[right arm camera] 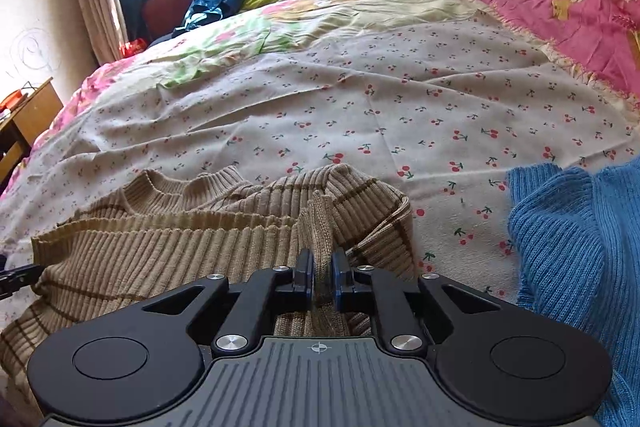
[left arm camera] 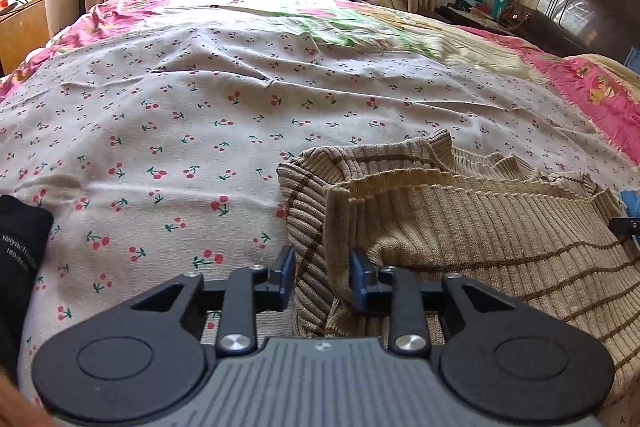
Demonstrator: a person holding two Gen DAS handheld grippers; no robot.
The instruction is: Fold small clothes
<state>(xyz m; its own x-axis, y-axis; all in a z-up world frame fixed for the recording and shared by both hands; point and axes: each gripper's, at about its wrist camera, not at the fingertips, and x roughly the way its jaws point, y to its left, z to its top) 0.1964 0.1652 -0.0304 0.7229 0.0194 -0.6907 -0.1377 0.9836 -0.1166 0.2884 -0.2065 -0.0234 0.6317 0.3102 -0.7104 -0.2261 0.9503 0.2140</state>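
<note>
Bed's got a cherry-print sheet [left arm camera: 160, 131] over it. Beige striped ribbed sweater [right arm camera: 168, 247] lies near, blue knit sweater [right arm camera: 576, 239] at its right.

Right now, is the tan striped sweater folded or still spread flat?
Partly folded: the tan striped sweater has its bottom hem doubled up near the collar, lying bunched and uneven on the cherry-print sheet.

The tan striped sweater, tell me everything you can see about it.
The tan sweater is ribbed knit with thin brown stripes and a ribbed collar. It lies rumpled, partly folded, on the cherry-print sheet. A fold of it stands between the open jaws of the left hand-held gripper; another sits in the narrow gap of the right hand-held gripper.
</note>
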